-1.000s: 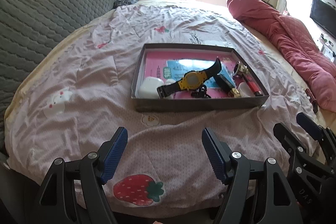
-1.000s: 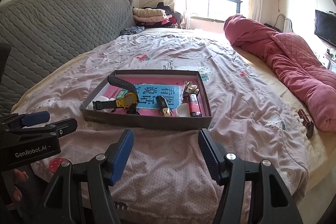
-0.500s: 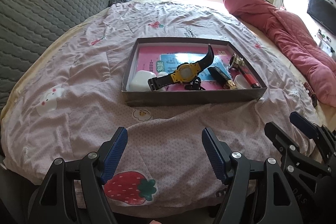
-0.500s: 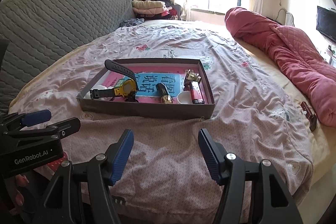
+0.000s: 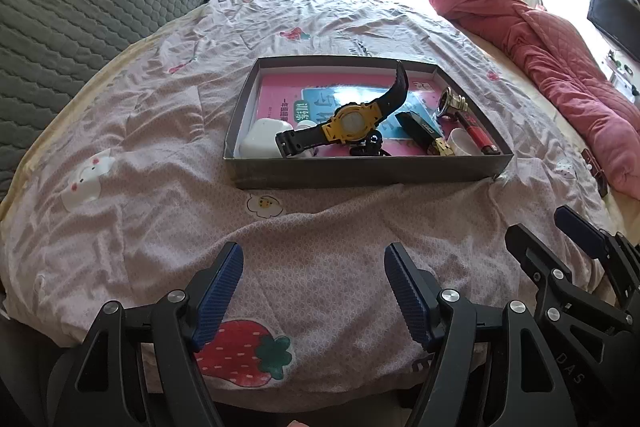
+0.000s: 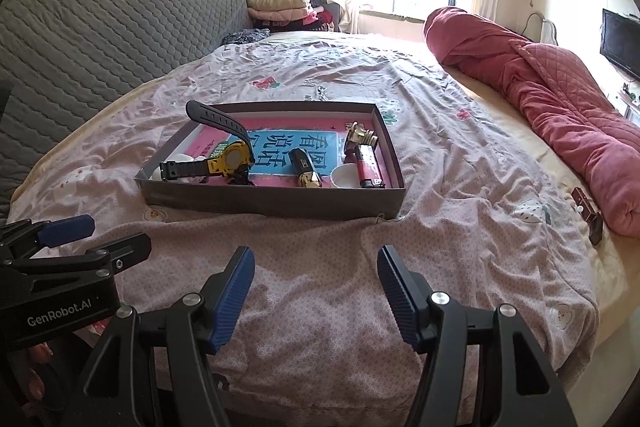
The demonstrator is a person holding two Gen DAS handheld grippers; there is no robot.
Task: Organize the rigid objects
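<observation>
**Small hard items wait in a shallow box**

The grey cardboard box (image 5: 360, 171) sits mid-bed on the pink quilt (image 5: 160, 147); light, and probably flexes if lifted by one wall. Inside, the yellow-faced watch (image 5: 352, 125) is best pinched across its stiff case, since the strap curls. The white earbud case (image 5: 260, 139) looks smooth and slippery; the red lighter (image 5: 476, 135) is slim. Left gripper (image 5: 312, 291) and right gripper (image 6: 316, 291) hover short of the box, jaws spread, empty.
</observation>
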